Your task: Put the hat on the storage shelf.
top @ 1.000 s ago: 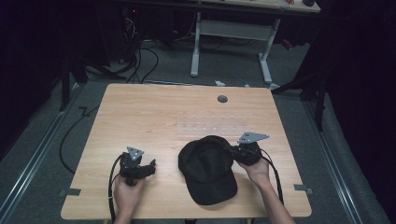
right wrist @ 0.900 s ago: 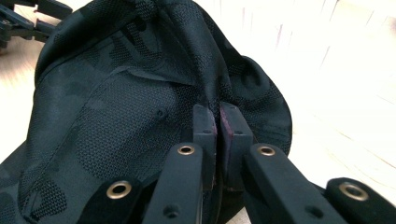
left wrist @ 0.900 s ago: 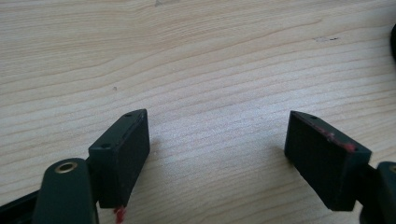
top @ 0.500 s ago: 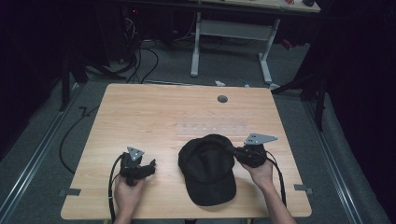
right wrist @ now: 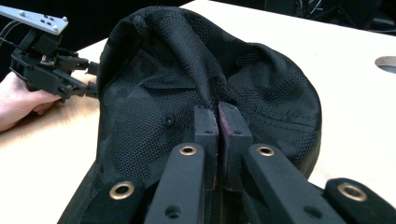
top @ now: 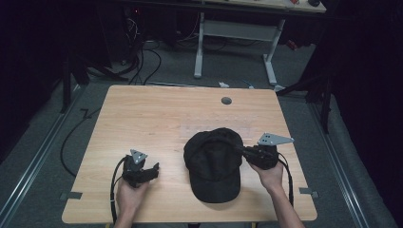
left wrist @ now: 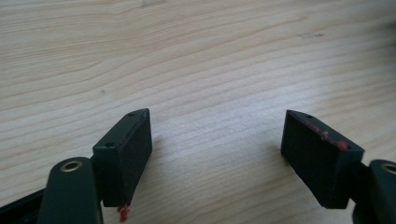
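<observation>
A black mesh cap (top: 211, 161) lies on the wooden table (top: 161, 114) toward its front right, brim pointing at the near edge. My right gripper (top: 239, 151) reaches in from the right and is shut on a pinch of the cap's crown fabric. In the right gripper view its jaws (right wrist: 218, 116) stand pressed together on the cap (right wrist: 187, 70), which bunches up in front of them. My left gripper (top: 154, 168) rests on the table at the front left, held by a hand, well apart from the cap. Its jaws (left wrist: 217, 149) are open over bare wood.
A round grey grommet hole (top: 226, 100) sits near the table's far edge. Cables trail from both grippers toward the near edge. Beyond the table stand a white desk frame (top: 235, 35) and floor cables. The left gripper (right wrist: 88, 79) appears past the cap.
My right gripper has shifted right and slightly up with the cap's crown pinched in it, tugging the fabric along. The left gripper has stayed put.
</observation>
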`<state>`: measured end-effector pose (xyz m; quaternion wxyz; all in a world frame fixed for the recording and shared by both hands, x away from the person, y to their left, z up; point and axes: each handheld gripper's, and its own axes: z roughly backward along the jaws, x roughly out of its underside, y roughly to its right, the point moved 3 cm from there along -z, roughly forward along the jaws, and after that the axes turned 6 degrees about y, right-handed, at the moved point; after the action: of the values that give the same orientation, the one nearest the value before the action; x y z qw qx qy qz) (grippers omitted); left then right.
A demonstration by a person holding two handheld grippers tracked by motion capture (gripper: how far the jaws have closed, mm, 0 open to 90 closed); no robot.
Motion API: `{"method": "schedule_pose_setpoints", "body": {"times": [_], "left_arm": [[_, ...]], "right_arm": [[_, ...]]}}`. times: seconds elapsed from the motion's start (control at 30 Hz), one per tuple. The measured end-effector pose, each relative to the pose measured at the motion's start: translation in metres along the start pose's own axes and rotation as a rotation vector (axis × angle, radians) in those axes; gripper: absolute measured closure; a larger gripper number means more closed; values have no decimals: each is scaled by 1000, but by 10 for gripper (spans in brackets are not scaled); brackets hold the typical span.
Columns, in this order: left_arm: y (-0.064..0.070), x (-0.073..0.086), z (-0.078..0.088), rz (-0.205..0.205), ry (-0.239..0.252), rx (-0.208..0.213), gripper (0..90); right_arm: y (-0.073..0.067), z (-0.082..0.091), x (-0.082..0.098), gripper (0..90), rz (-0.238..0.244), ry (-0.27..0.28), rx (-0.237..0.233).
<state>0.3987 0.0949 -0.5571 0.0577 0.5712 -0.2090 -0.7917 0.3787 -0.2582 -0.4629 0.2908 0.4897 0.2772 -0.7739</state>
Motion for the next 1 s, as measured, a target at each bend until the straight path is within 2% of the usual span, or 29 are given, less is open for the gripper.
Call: {"method": "schedule_pose_setpoints", "body": {"times": [0.07,0.17,0.3,0.43,0.63,0.73,0.83,0.87,1.0], "left_arm": [[0,0,1,-8,-12,16,247],[0,-1,1,8,-24,36,245],[4,-5,4,76,-50,93,264],[19,-11,15,111,-67,194,284],[48,-19,33,117,-124,340,274],[58,-21,38,128,-156,391,268],[69,-26,44,181,-210,462,261],[74,-27,47,177,-219,480,257],[86,-27,49,140,-238,511,250]], "right_arm": [[-1,2,-2,876,3,3,1],[-2,5,-4,876,9,4,6],[-4,9,-5,876,9,9,10],[-5,17,-10,876,11,29,17],[-8,25,-20,877,25,57,23],[-10,27,-25,877,31,68,22],[-12,29,-29,877,35,84,15],[-13,29,-30,877,35,85,13],[-16,28,-34,877,46,95,4]]}}
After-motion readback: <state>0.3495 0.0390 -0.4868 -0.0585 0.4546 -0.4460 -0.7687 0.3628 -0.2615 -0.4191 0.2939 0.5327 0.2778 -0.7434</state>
